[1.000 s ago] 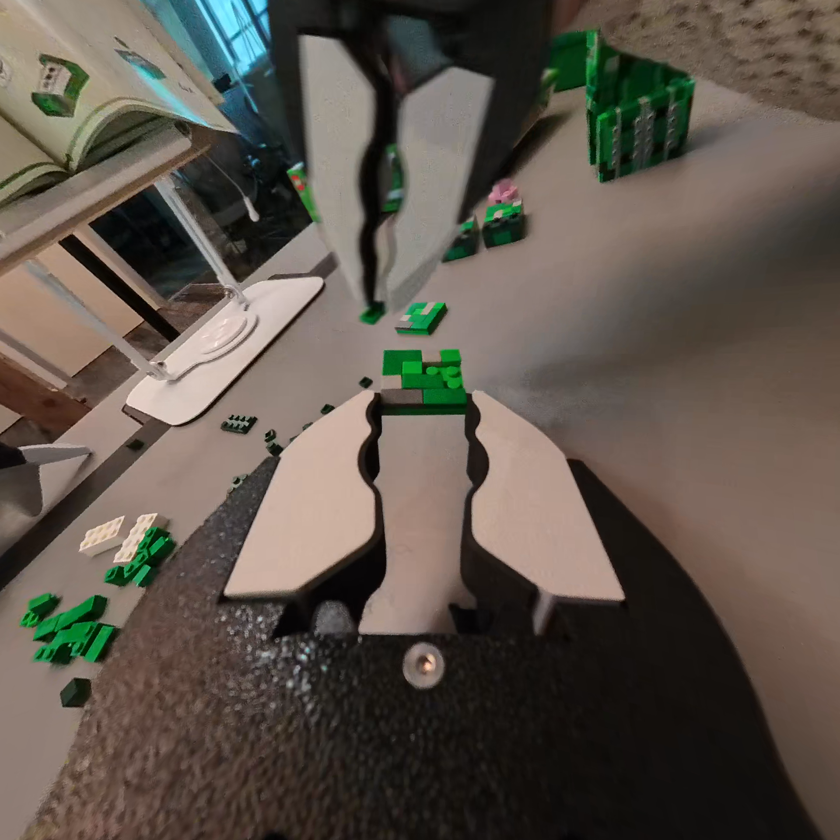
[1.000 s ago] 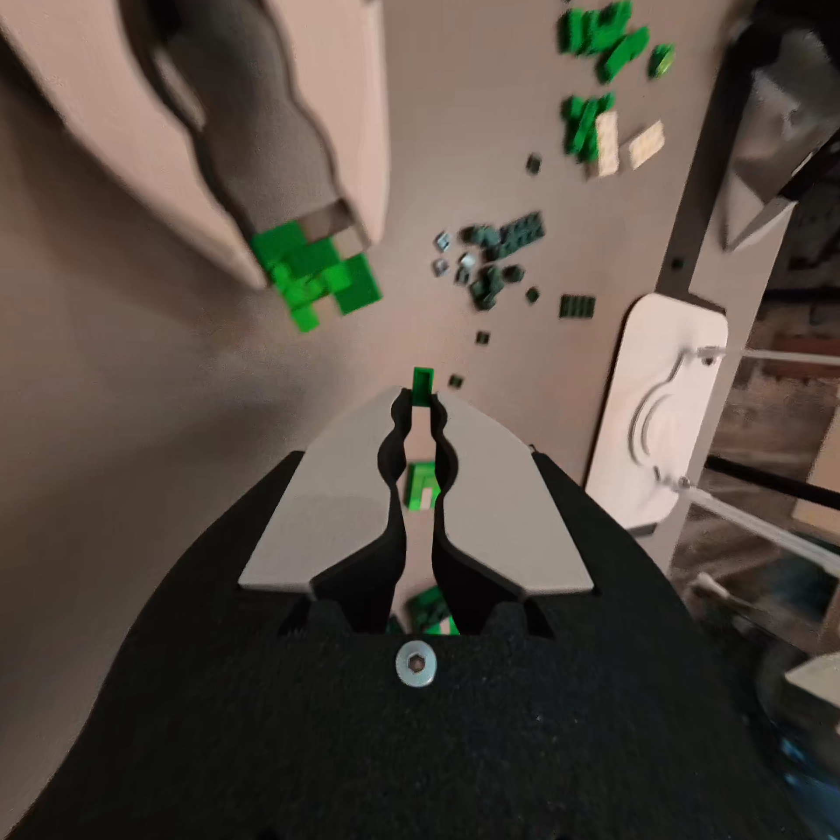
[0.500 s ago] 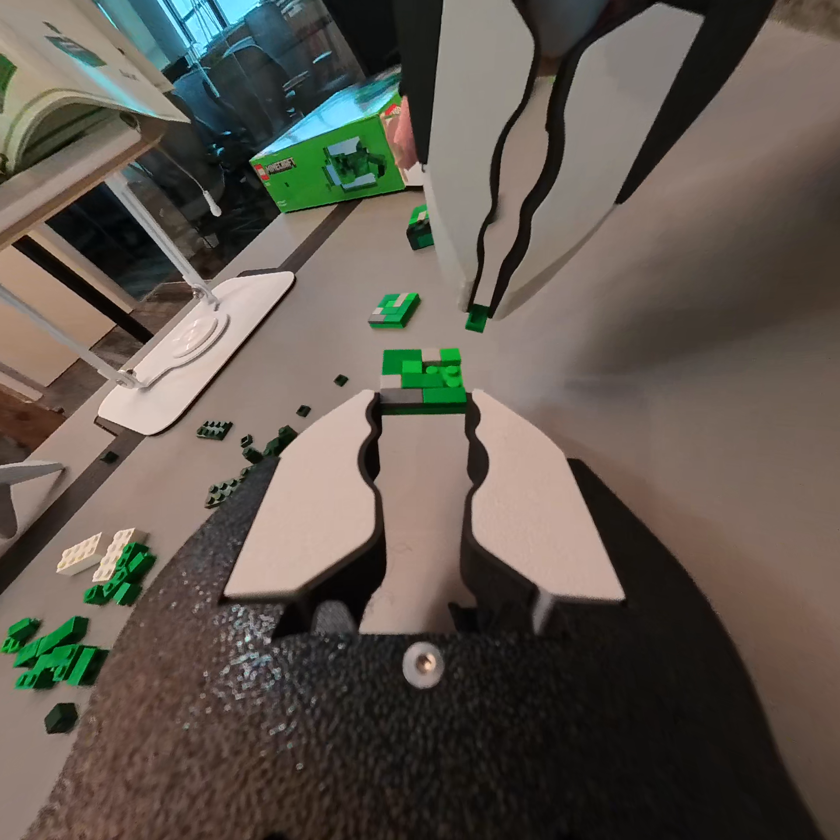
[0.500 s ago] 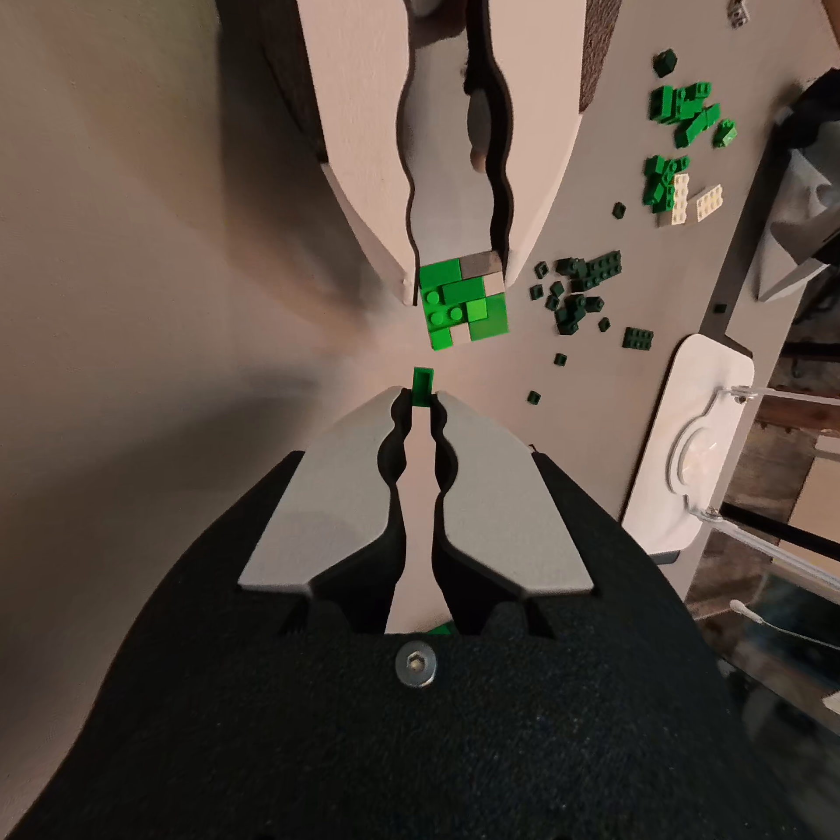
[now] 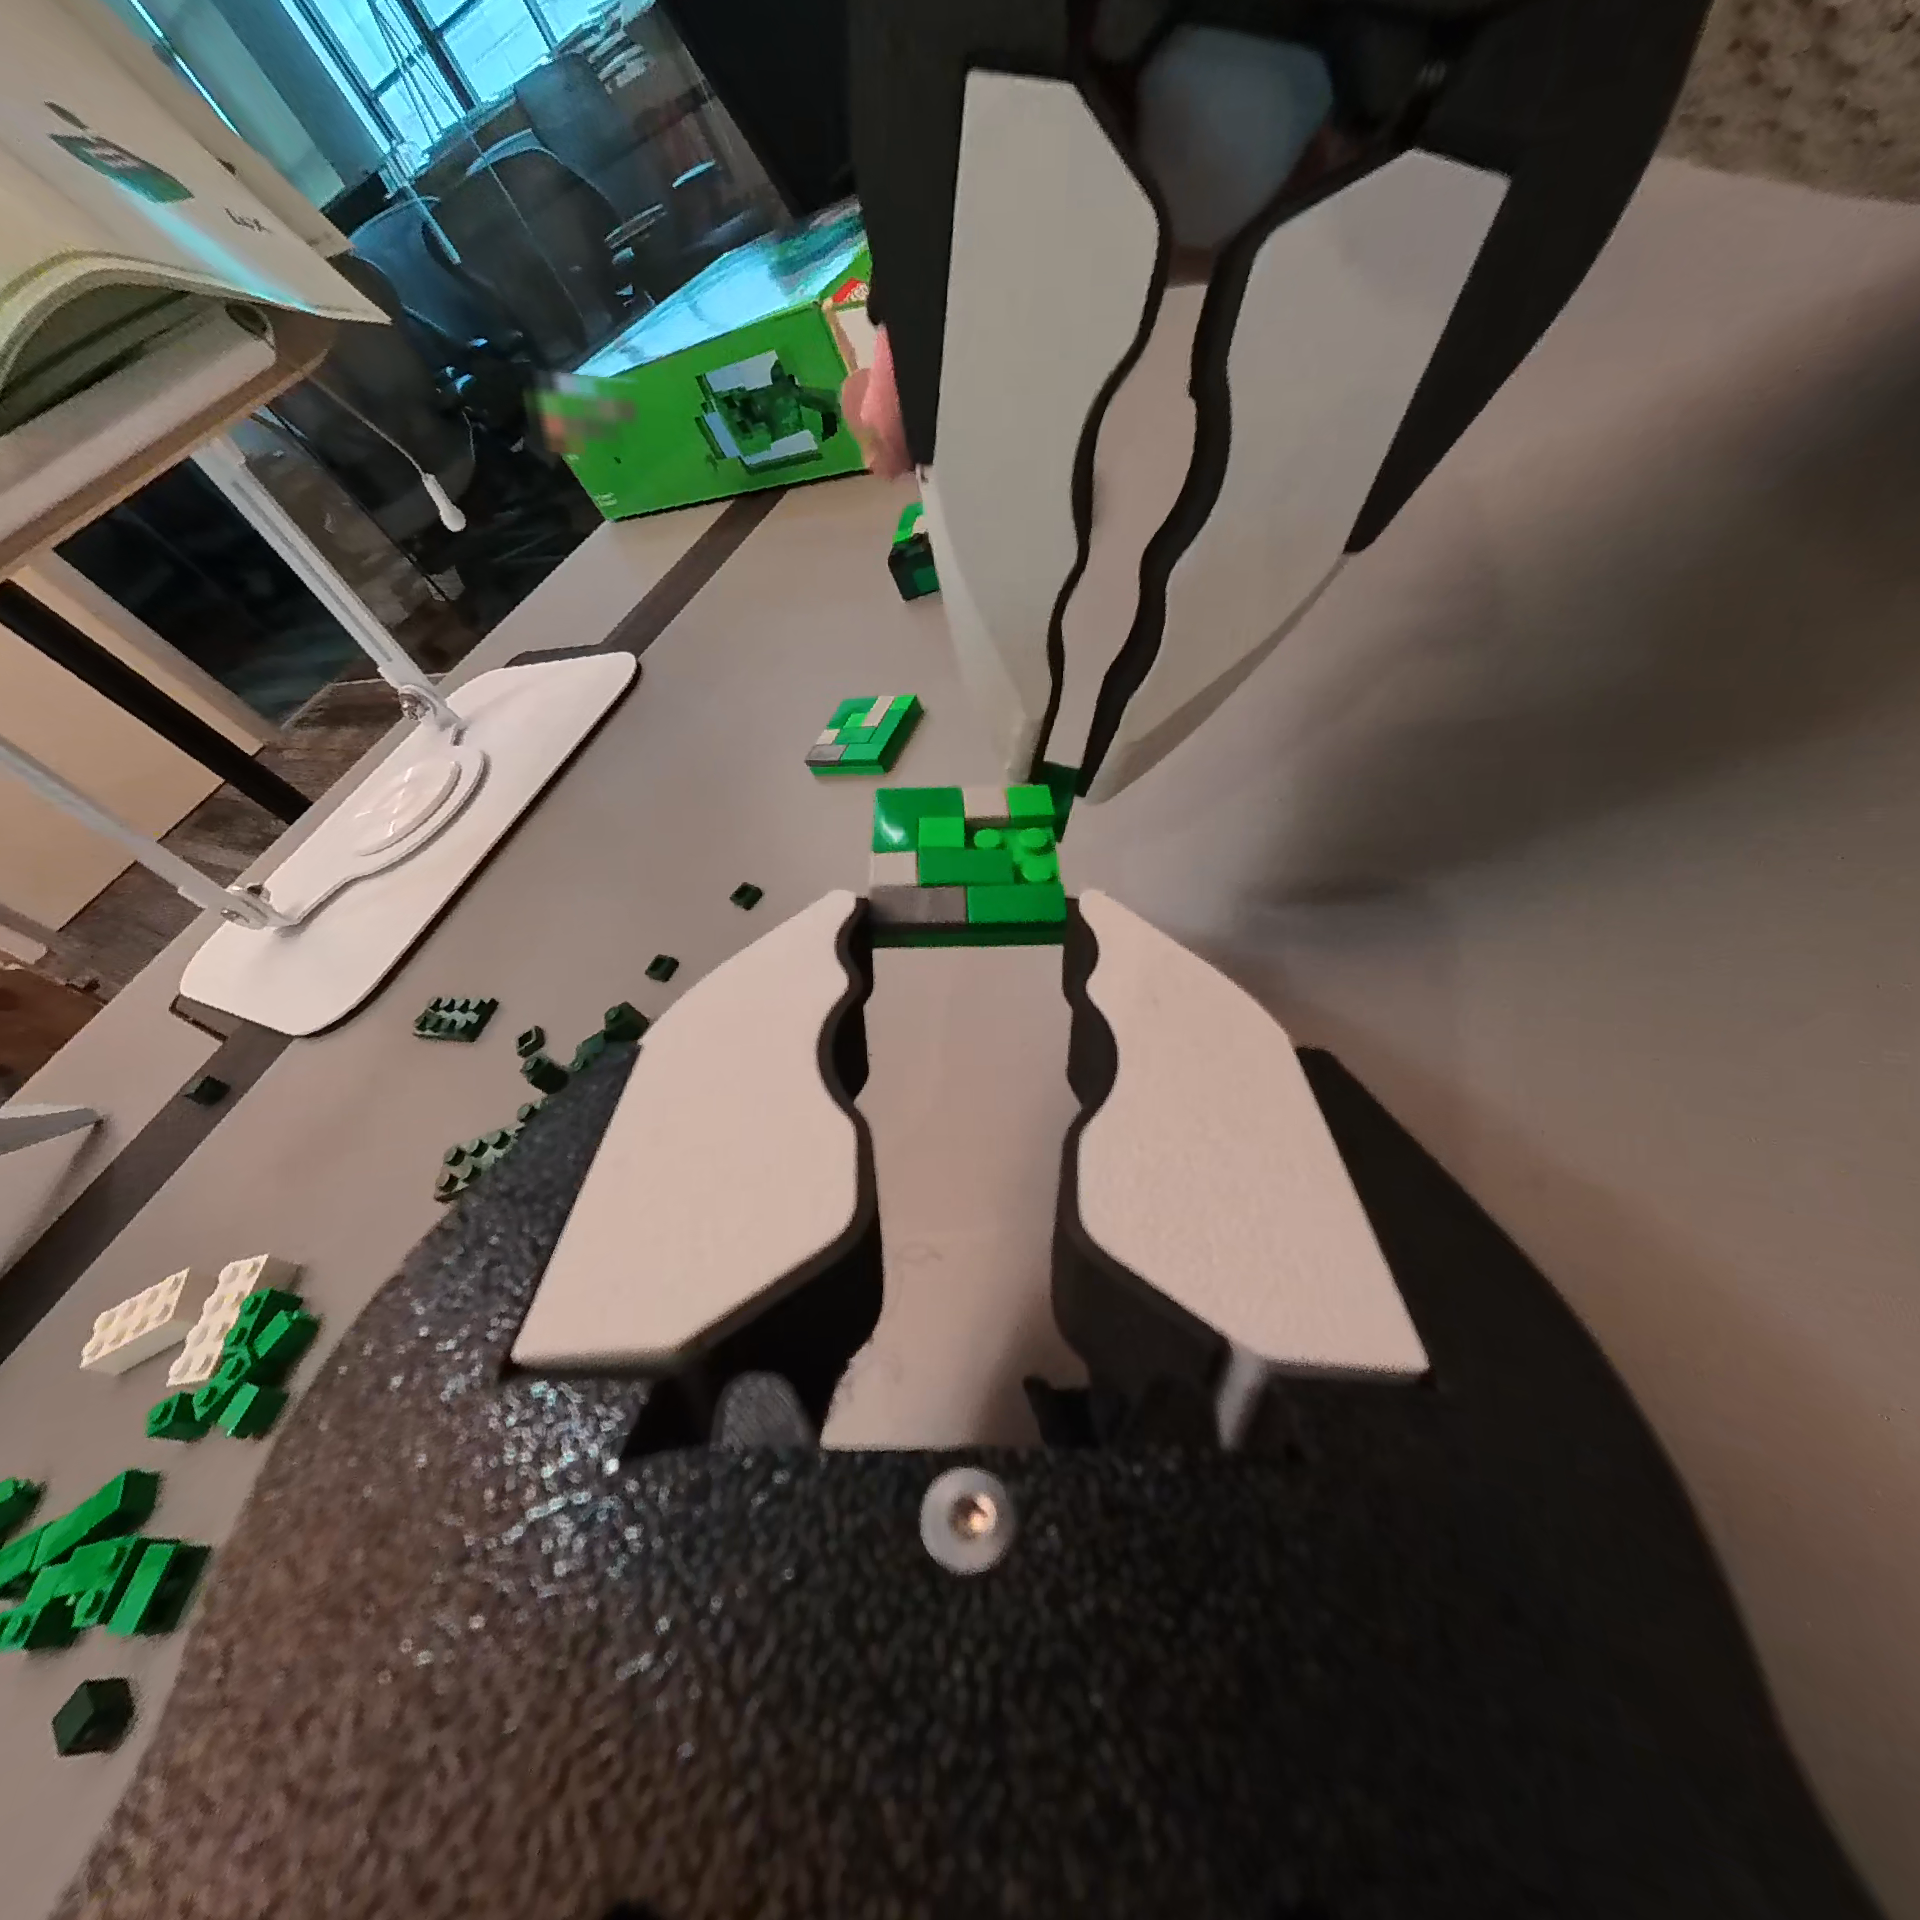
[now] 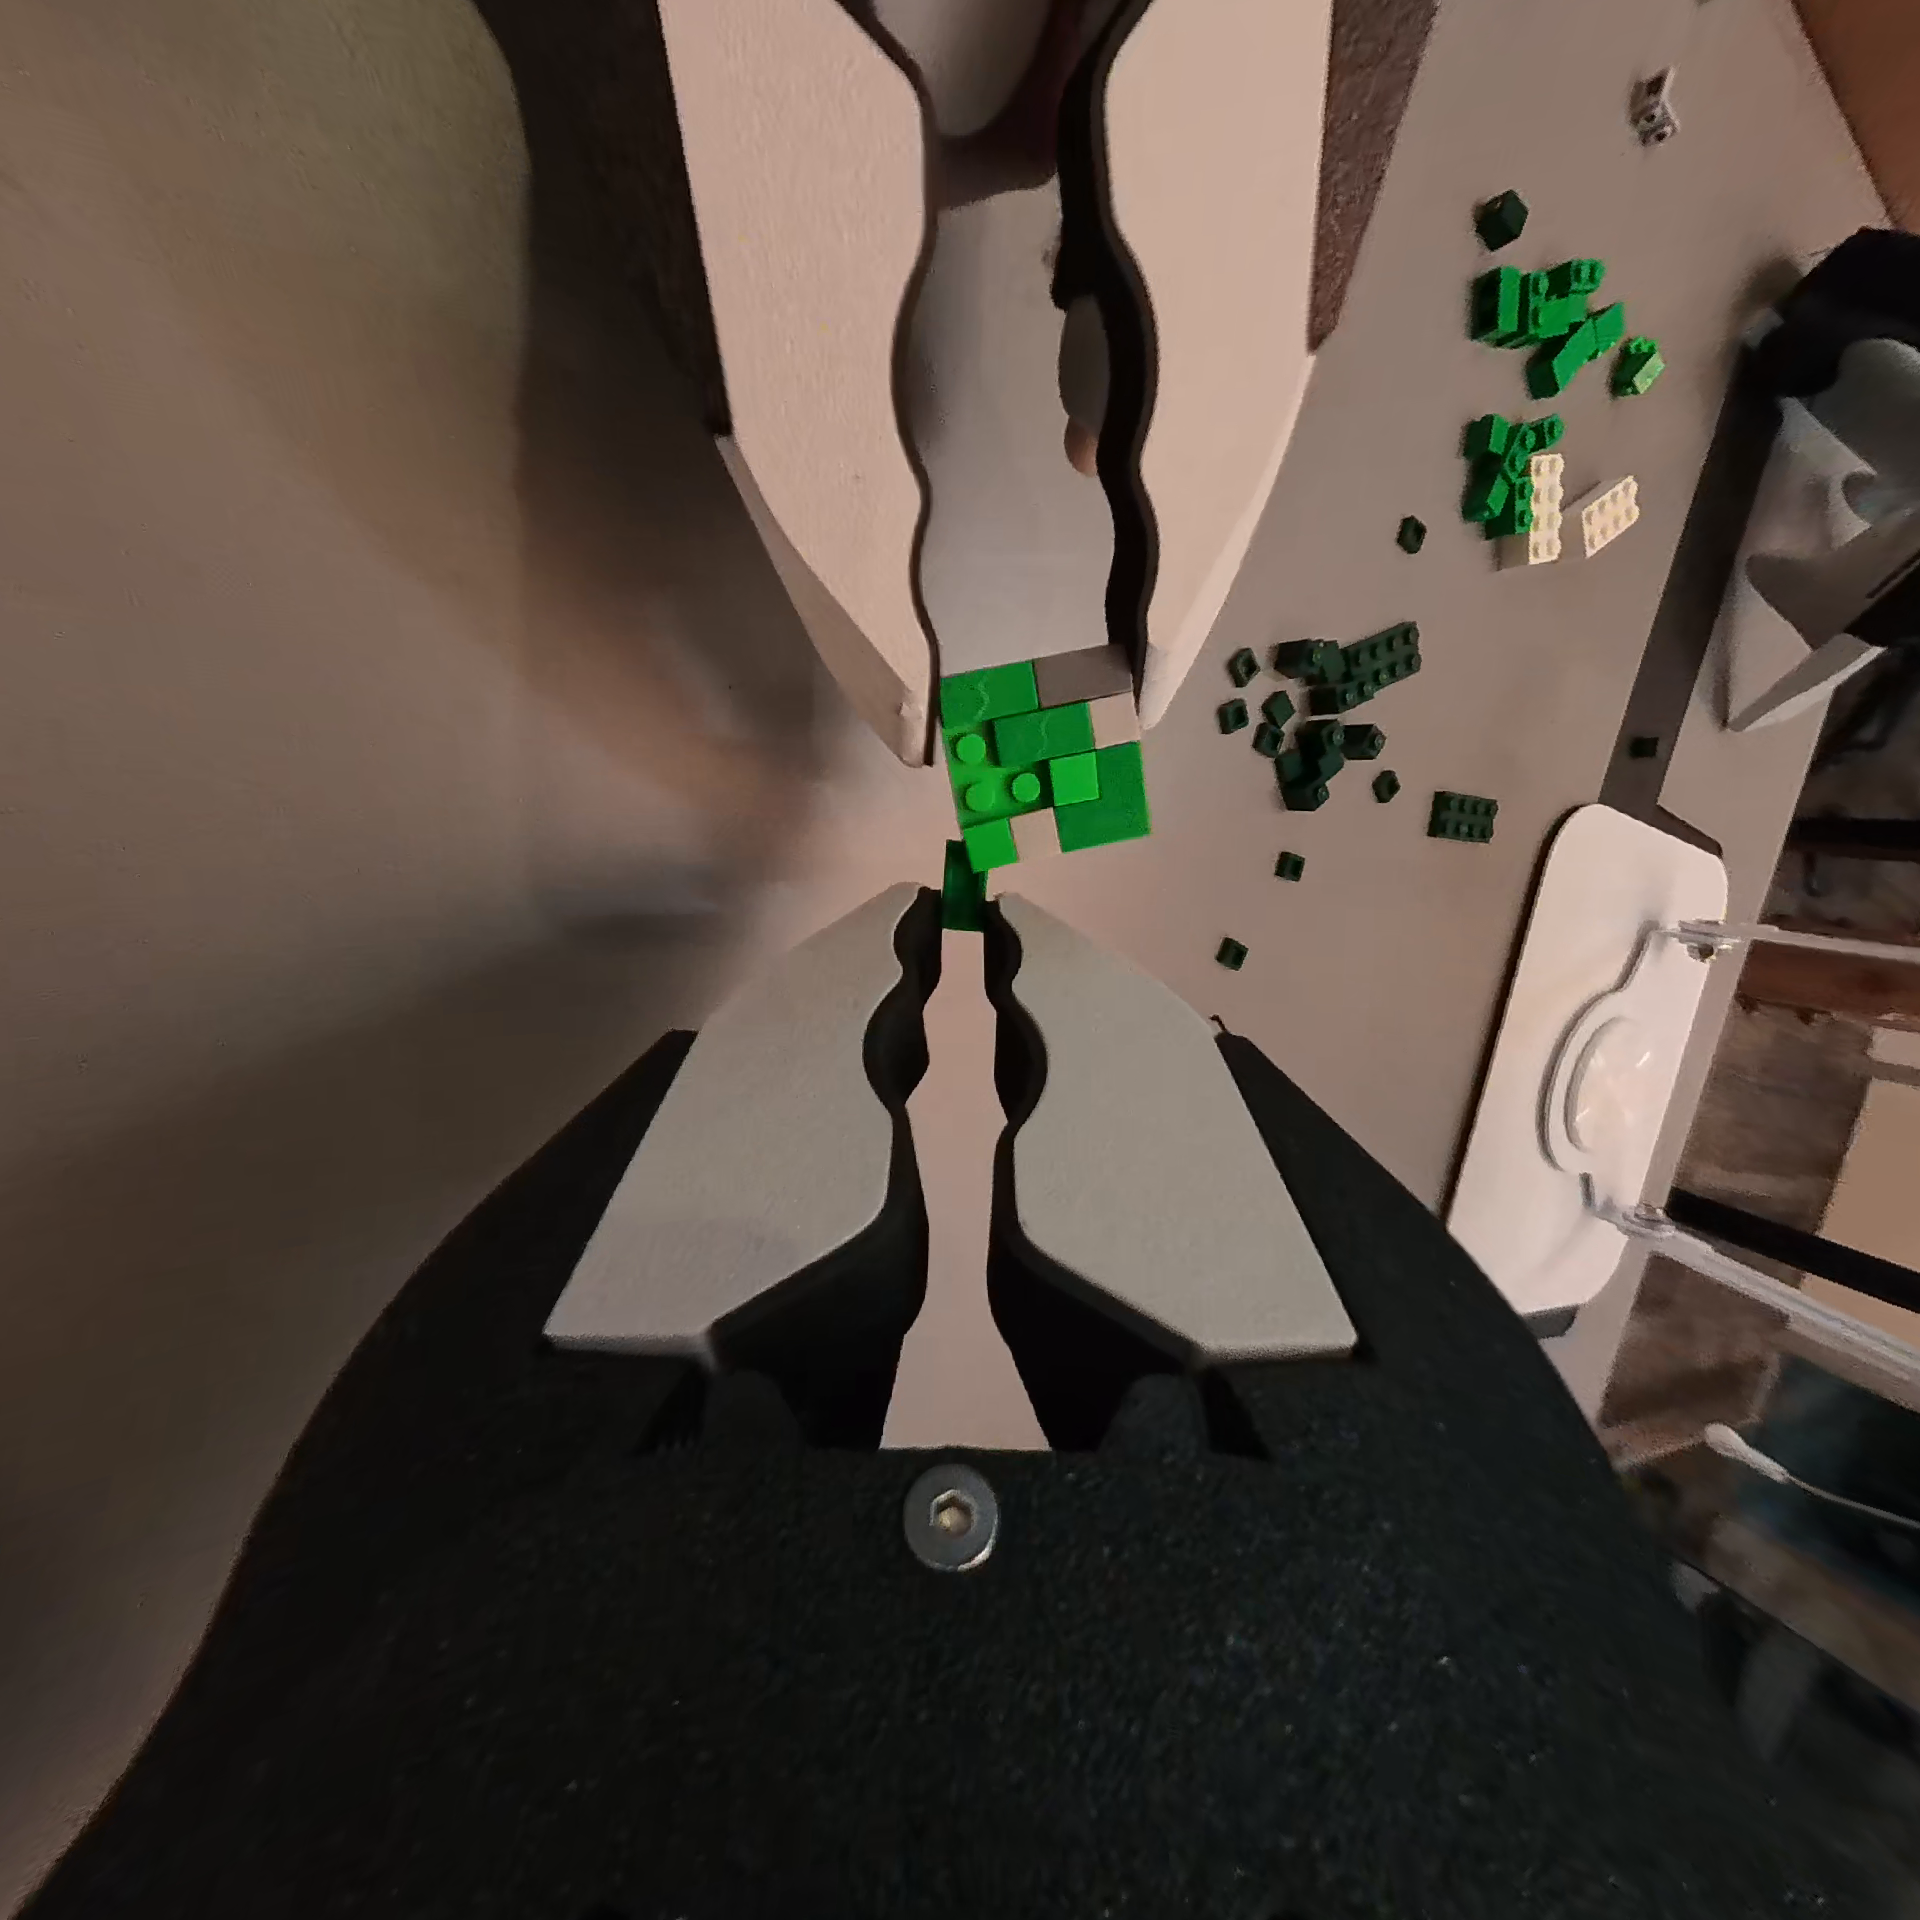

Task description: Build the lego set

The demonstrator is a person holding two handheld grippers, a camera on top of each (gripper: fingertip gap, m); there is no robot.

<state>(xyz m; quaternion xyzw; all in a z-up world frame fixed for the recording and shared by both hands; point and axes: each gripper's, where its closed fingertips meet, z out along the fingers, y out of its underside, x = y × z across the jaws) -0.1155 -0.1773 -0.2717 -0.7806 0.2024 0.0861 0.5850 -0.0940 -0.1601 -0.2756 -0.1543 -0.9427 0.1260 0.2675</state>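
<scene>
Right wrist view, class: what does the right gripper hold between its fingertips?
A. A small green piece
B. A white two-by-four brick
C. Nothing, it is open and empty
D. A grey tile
A: the right gripper is shut on a small green piece, poised at the near edge of the green and grey plate assembly that the left gripper grips from the far side.
</scene>
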